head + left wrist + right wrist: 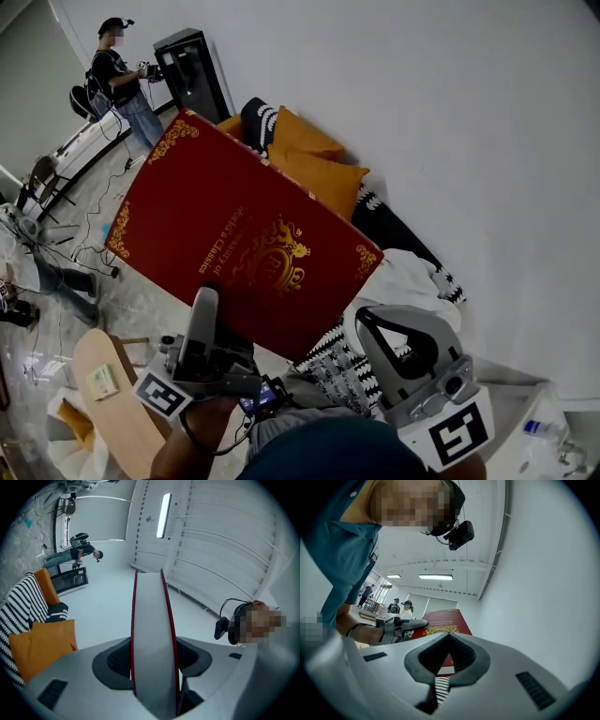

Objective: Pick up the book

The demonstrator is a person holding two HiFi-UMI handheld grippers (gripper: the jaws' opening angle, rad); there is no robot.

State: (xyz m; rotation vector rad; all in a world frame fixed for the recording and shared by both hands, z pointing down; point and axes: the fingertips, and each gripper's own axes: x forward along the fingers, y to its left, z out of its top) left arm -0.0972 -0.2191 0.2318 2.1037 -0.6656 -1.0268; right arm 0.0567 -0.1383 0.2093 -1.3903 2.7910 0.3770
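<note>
Book (244, 234) already up in the air, resting on no surface that shows. Red, gold-stamped cover tilted, hanging in front of the orange cushions (314, 164) and hiding their near left part in the head view.

Left gripper (207, 305) clamped on the book edge farthest from the cushions. Jaws spread wide around the full thickness, a pad pressed on each cover, white page block between the two red covers running straight up between them in the left gripper view.

Right gripper (365, 317) empty, tips drawn together with nothing pinched. Sits on the near side of the cushions, just beside the book's lower right edge; no contact with it, as far as can be told. Black-and-white striped cushion (330, 364) below that gripper, nearer than the orange ones.

Judged from this: grasp made, lift made, whole weight carried by one grip on a single edge. Little left, probably: steadying the large cover and keeping it clear of the cushions, perhaps with the second gripper brought in for support. Some risk of sagging or swinging about the clamped edge, given the broad cover.
</note>
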